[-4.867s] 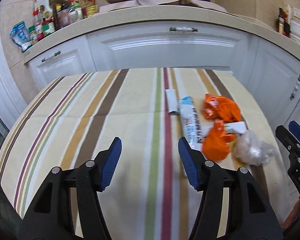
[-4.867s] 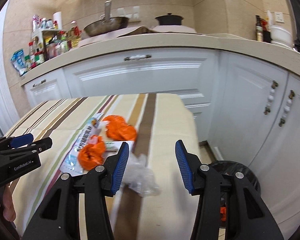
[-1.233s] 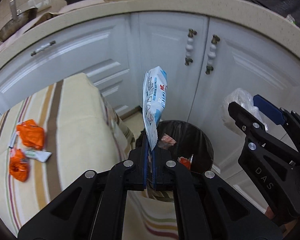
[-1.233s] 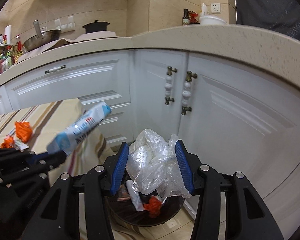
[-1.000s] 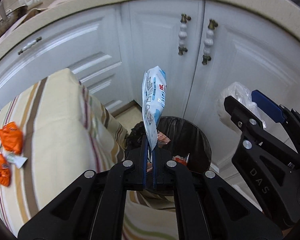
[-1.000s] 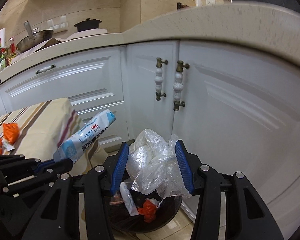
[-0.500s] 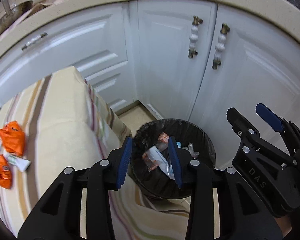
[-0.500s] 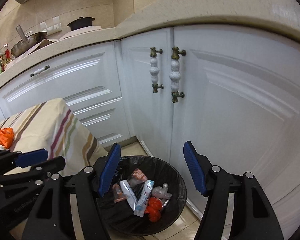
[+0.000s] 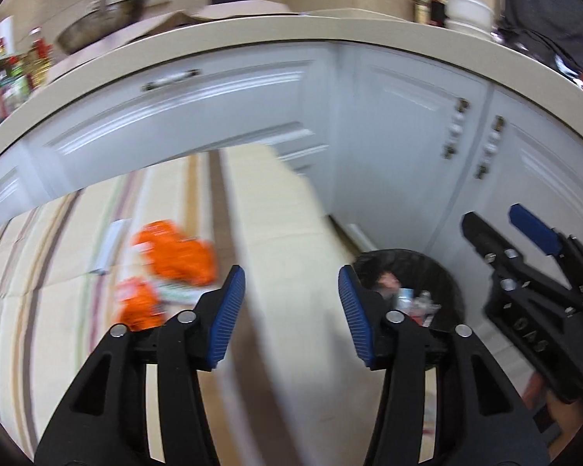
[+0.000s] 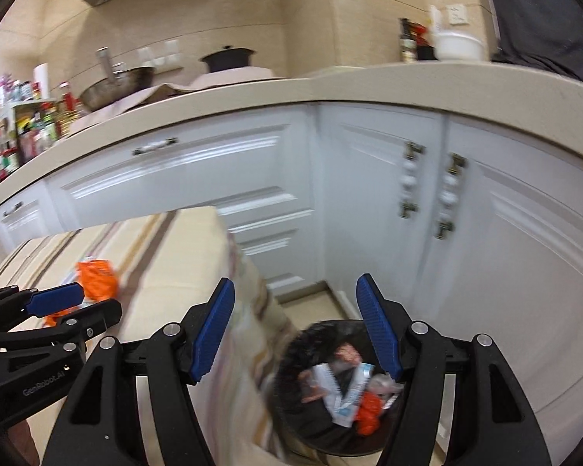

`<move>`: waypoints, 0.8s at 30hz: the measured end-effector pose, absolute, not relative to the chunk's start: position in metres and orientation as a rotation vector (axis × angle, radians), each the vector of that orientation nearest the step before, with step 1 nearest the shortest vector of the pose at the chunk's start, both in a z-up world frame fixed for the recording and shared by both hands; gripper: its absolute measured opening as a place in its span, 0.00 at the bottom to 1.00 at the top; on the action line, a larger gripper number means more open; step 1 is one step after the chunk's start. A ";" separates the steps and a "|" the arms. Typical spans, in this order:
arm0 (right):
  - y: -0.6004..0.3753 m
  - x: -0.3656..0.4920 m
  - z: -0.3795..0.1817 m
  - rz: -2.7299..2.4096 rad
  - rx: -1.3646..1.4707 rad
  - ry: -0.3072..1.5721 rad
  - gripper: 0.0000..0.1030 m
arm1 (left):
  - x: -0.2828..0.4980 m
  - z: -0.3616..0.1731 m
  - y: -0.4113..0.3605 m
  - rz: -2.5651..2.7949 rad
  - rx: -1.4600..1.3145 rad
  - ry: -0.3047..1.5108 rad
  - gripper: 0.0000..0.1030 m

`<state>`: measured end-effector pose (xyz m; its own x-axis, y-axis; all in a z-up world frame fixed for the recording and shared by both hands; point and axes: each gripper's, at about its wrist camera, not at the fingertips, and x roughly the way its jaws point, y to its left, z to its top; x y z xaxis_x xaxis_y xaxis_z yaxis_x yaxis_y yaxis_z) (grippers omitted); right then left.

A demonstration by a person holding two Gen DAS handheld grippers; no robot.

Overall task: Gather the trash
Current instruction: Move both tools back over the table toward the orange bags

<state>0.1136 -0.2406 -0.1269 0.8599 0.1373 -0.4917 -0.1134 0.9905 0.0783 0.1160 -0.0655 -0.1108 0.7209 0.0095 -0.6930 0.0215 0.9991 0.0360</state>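
The left gripper (image 9: 291, 306) is spread wide with nothing between its blue pads (image 9: 227, 312); it is held above the table (image 9: 252, 202) edge, with the bin (image 9: 443, 272) just to its right; the right gripper (image 10: 295, 330) is likewise spread and empty, held above the bin (image 10: 291, 353) on the floor beside the table (image 10: 175, 256).

The remaining trash lies on the striped cloth: 2 orange wrappers (image 9: 178, 252) close together, a small white packet (image 9: 175, 295) touching them, and a white slip (image 9: 110, 246) just beyond; all is blurred, so details cannot be read. The wrappers are judged light, thin and crumpled, likely to flatten or slide under the pads; a raised fold in the middle of each is judged the best place to pinch, rather than a flat edge lying on the cloth. The slip is judged harder, since it lies flat; it would probably need to be caught at a lifted end.

In the left view both wrappers, the packet and the slip are shown, but the bin's contents are hidden in part behind the right pad; in the right view only 1 wrapper (image 10: 97, 277) is seen, partly behind the left gripper (image 10: 70, 308), while the bin's inside is laid open: white-and-blue packaging (image 10: 346, 394), an orange scrap and clear plastic on a black liner.
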 end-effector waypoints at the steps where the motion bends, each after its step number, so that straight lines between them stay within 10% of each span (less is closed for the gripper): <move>1: -0.231 0.113 -0.126 0.150 0.041 0.521 0.62 | 0.113 -0.111 -0.054 0.017 0.040 0.767 0.48; 24: -0.129 0.104 -0.132 0.307 -0.060 0.591 0.62 | 0.092 -0.131 0.039 0.141 -0.041 0.799 0.60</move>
